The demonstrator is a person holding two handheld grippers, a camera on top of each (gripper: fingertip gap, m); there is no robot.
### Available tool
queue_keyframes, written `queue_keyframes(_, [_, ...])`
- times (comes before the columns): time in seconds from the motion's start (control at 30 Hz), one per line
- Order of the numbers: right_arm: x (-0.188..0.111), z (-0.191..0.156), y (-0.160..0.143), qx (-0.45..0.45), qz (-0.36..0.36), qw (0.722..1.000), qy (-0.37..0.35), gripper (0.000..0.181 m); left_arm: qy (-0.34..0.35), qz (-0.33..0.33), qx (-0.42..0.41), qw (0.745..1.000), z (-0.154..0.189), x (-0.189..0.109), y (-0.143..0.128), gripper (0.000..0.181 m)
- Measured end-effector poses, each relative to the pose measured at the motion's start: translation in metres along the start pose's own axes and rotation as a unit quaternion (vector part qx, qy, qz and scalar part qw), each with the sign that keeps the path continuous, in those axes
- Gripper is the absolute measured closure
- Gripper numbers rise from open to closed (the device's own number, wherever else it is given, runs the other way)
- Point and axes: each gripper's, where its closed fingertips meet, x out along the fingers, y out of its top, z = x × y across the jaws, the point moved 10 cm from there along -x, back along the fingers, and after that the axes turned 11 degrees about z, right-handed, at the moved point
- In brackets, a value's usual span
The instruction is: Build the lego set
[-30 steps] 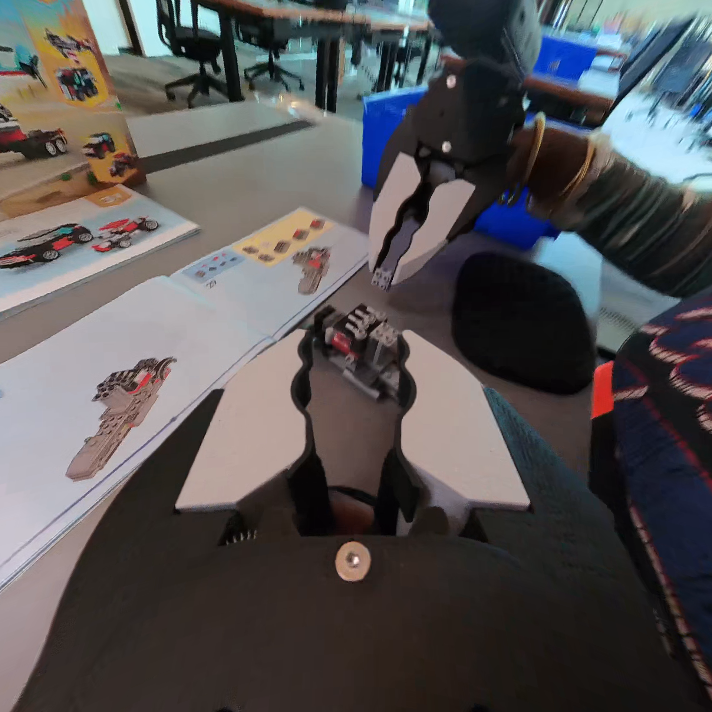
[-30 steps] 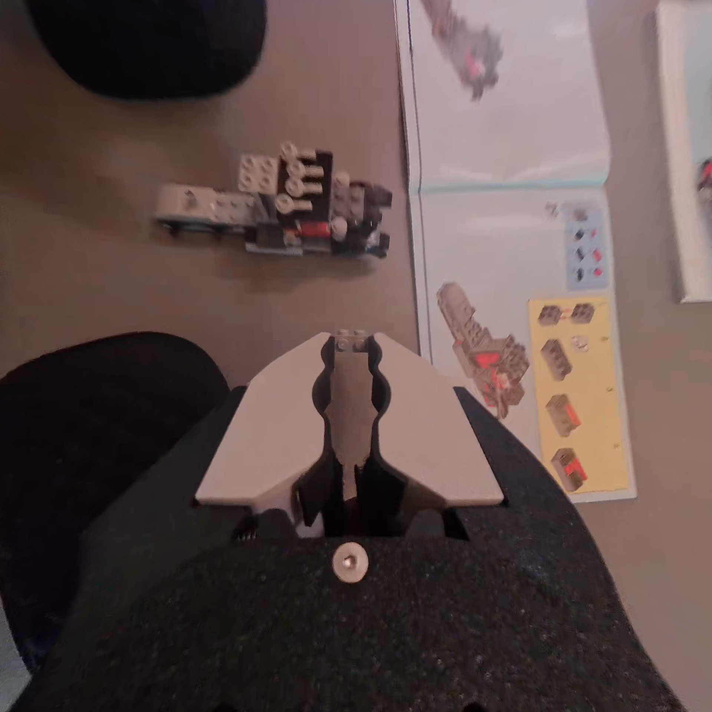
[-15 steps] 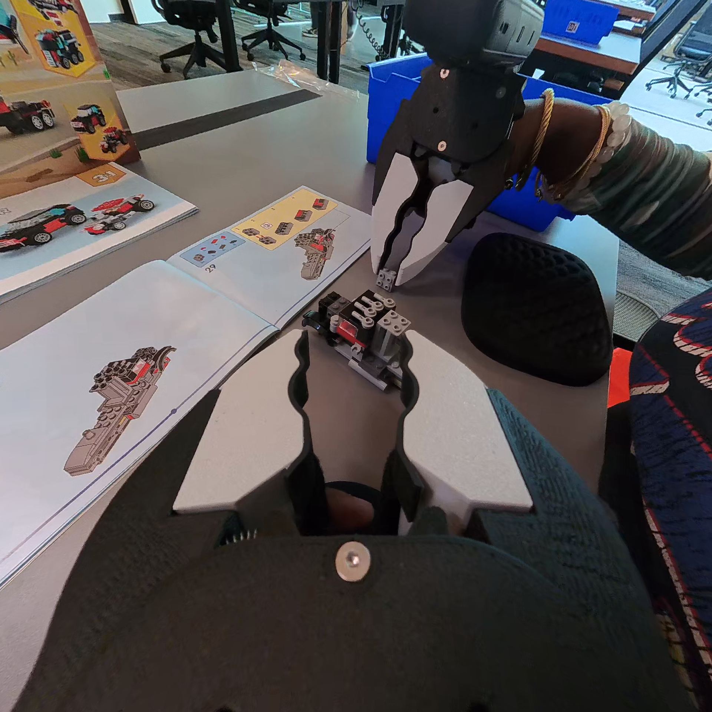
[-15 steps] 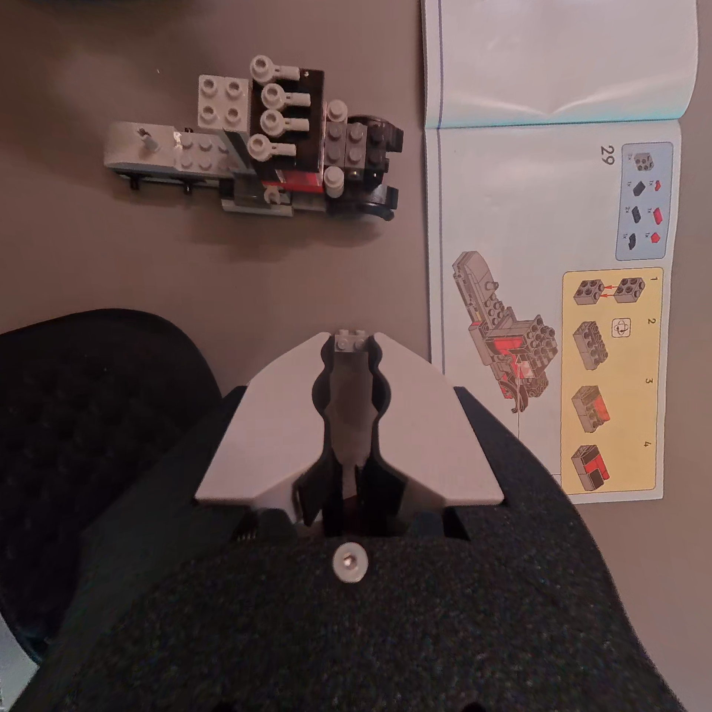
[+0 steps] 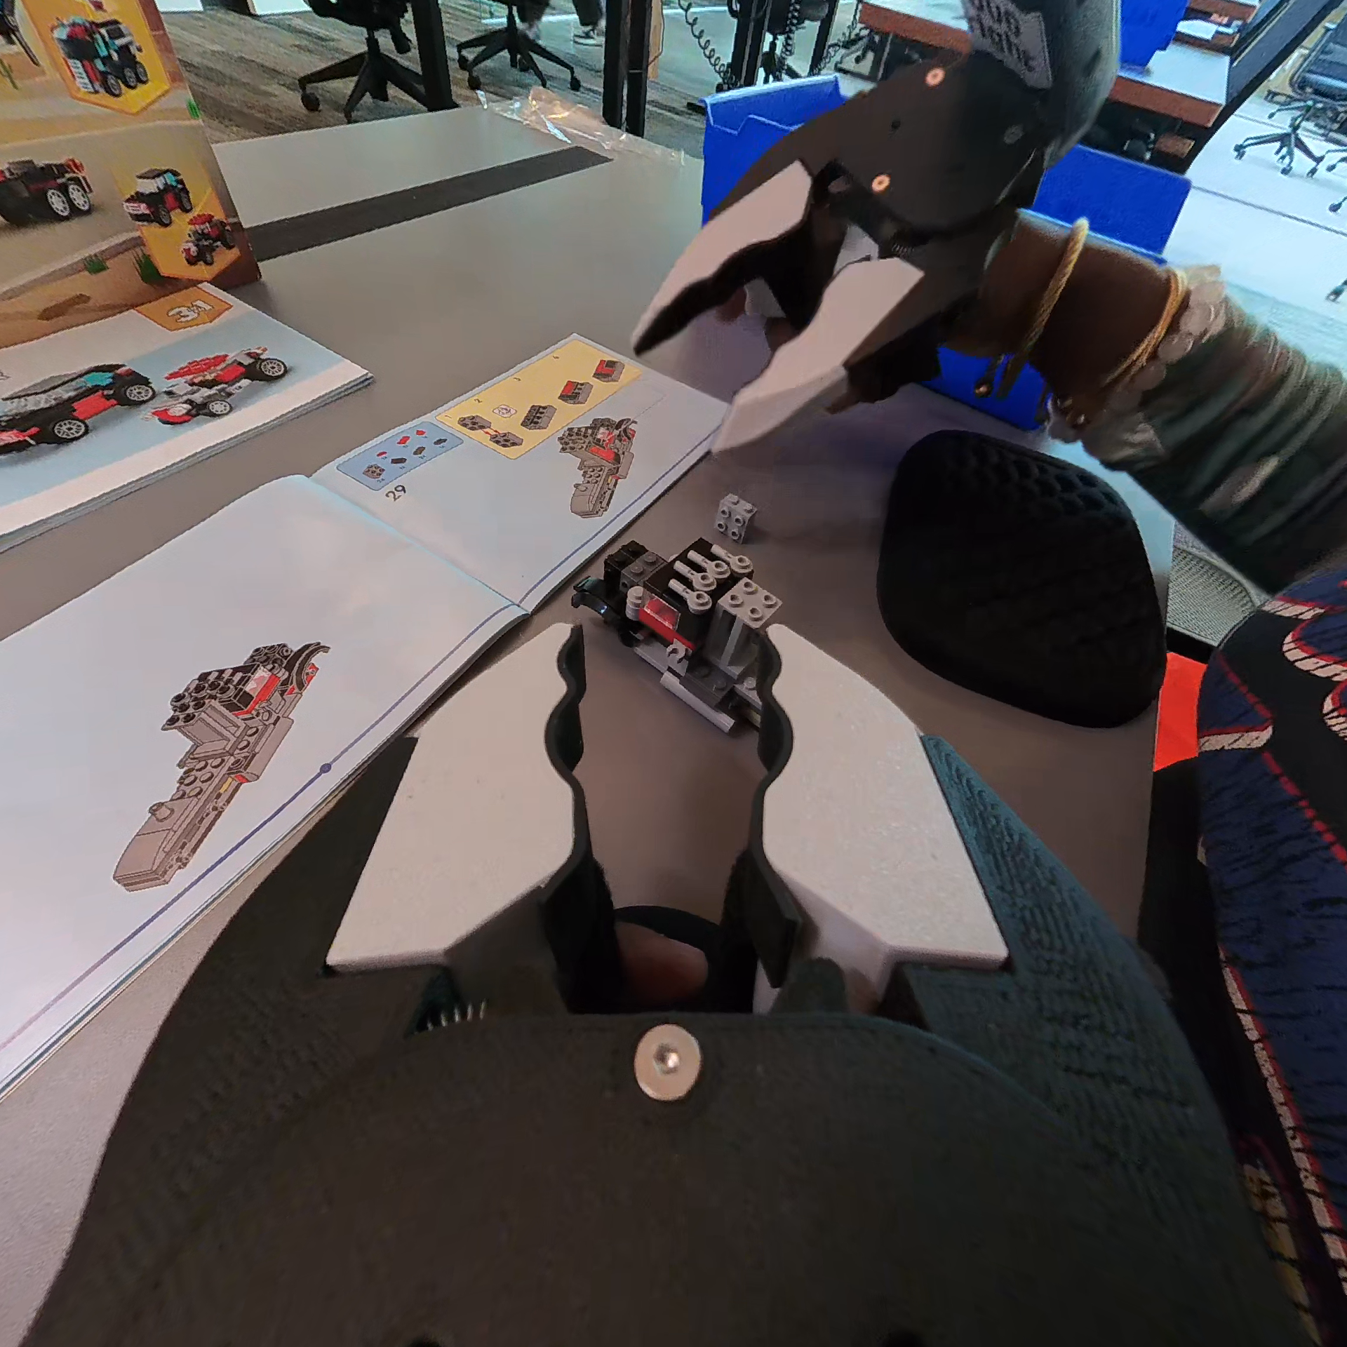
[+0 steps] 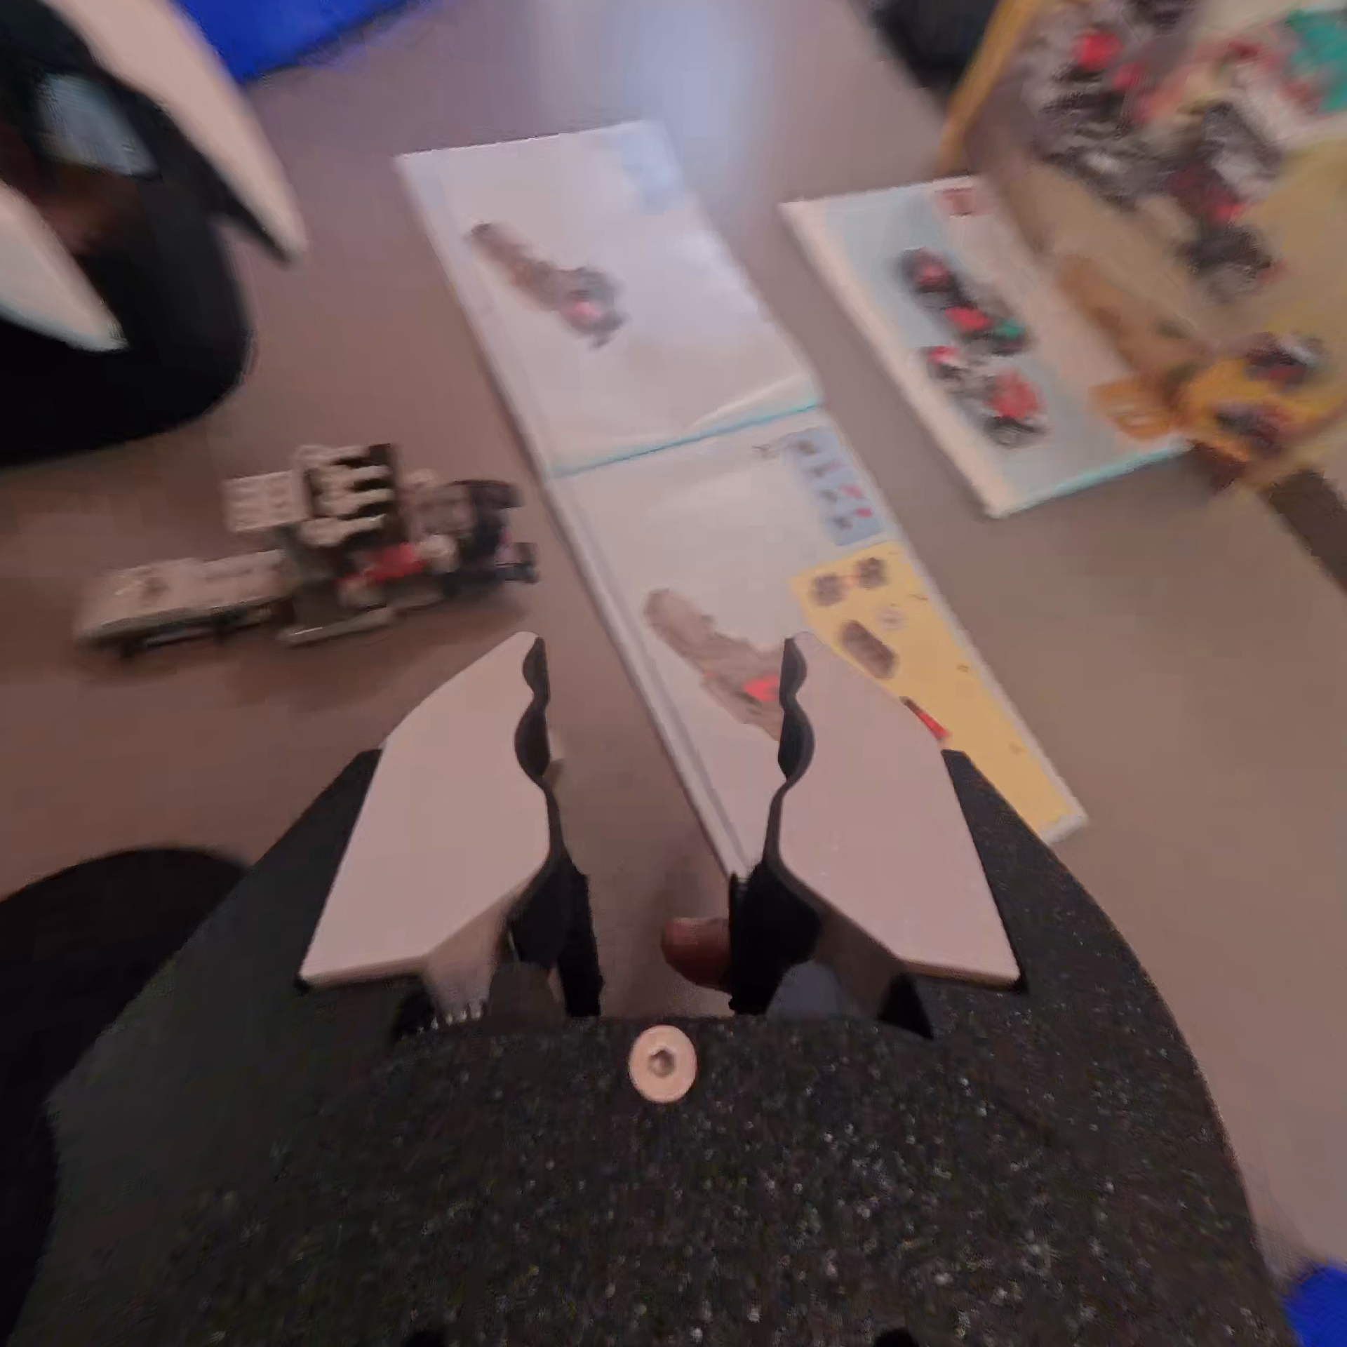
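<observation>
My left gripper (image 5: 667,649) and right gripper (image 5: 681,390) both sit released, empty. Frame centre: a grey-black-red lego build (image 5: 685,619), studs up; small grey brick (image 5: 735,517) loose just above.

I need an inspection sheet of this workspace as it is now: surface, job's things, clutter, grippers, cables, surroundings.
Surface: grey table, flat.
Job's things: partly built lego model beside the open instruction booklet; small grey brick lying loose behind the model; second booklet; set box.
Clutter: black mesh pad; blue bin.
Grippers: left gripper open around the model's near end; right gripper open, empty, raised.
Cables: coiled cord far behind.
Surroundings: office chairs, desks.
</observation>
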Motion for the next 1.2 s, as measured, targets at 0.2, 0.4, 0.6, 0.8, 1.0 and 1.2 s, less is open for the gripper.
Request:
queue_keyframes(0.2, [-0.002, 0.019, -0.025, 0.032, -0.099, 0.977, -0.187, 0.106, 0.003, -0.013, -0.005, 1.000, -0.001, 0.002, 0.001, 0.136])
queue_keyframes(0.4, [-0.007, 0.025, -0.027, 0.051, -0.097, 0.967, -0.228, 0.107, 0.034, -0.033, 0.009, 0.999, -0.002, -0.013, 0.016, 0.133])
queue_keyframes(0.6, [-0.006, 0.027, -0.034, 0.058, -0.111, 0.963, -0.238, 0.107, 0.178, -0.133, 0.034, 0.974, -0.014, -0.076, 0.047, 0.132])
queue_keyframes(0.8, [-0.008, 0.027, -0.035, 0.058, -0.109, 0.961, -0.246, 0.107, 0.379, -0.304, 0.085, 0.870, -0.026, -0.121, 0.056, 0.132])
queue_keyframes(1.0, [-0.009, 0.028, -0.037, 0.064, -0.103, 0.963, -0.240, 0.107, 0.413, -0.354, 0.090, 0.834, -0.029, -0.129, 0.053, 0.131])
queue_keyframes(1.2, [-0.012, 0.027, -0.037, 0.066, -0.101, 0.962, -0.244, 0.108, 0.430, -0.366, 0.096, 0.820, -0.034, -0.138, 0.051, 0.131])
